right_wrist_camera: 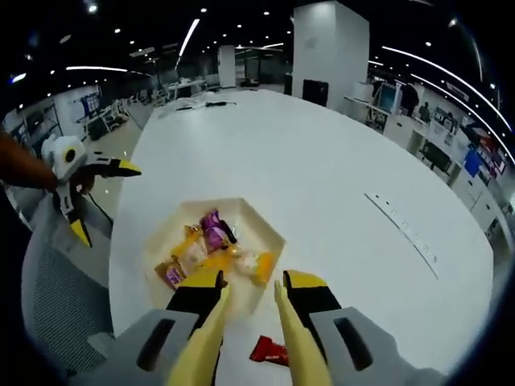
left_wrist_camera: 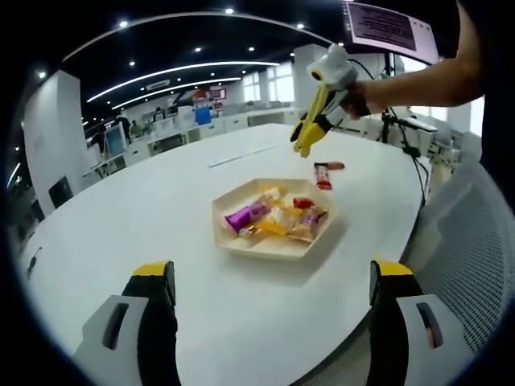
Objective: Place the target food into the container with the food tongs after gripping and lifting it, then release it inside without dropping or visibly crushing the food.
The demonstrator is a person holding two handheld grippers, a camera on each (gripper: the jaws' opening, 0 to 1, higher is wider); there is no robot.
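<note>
At the bottom of the left gripper view, the left gripper (left_wrist_camera: 273, 277) rises with its black, yellow-tipped jaws wide apart and nothing between them, over the near edge of a white oval table (left_wrist_camera: 145, 217). Past the jaws, at the centre of the frame, a pale hexagonal tray (left_wrist_camera: 233, 241) sits on the table, holding a heap of wrapped snacks, a purple one (left_wrist_camera: 245, 215) at its left and a red one (left_wrist_camera: 302, 203) toward its right. Just beyond the tray's upper right, a red-wrapped bar (left_wrist_camera: 323, 175) lies on the bare tabletop, outside the tray. Above it, at the upper right, a hand (left_wrist_camera: 358, 98) holds the right gripper (left_wrist_camera: 304, 143), which clasps yellow tongs (left_wrist_camera: 314, 121) pointing down toward the table, tips close together in the air and nothing between them. In the right gripper view, the tongs' two yellow arms (right_wrist_camera: 294, 346) run up from the bottom between that gripper's jaws, which press on them; the red bar (right_wrist_camera: 269, 350) lies between and below the arms at the lower centre, and the tray (right_wrist_camera: 265, 233) sits just above the tips. At the far left, the left gripper (right_wrist_camera: 100, 197) hangs wide open beyond the table edge. Office desks and ceiling lights fill the distance.
</note>
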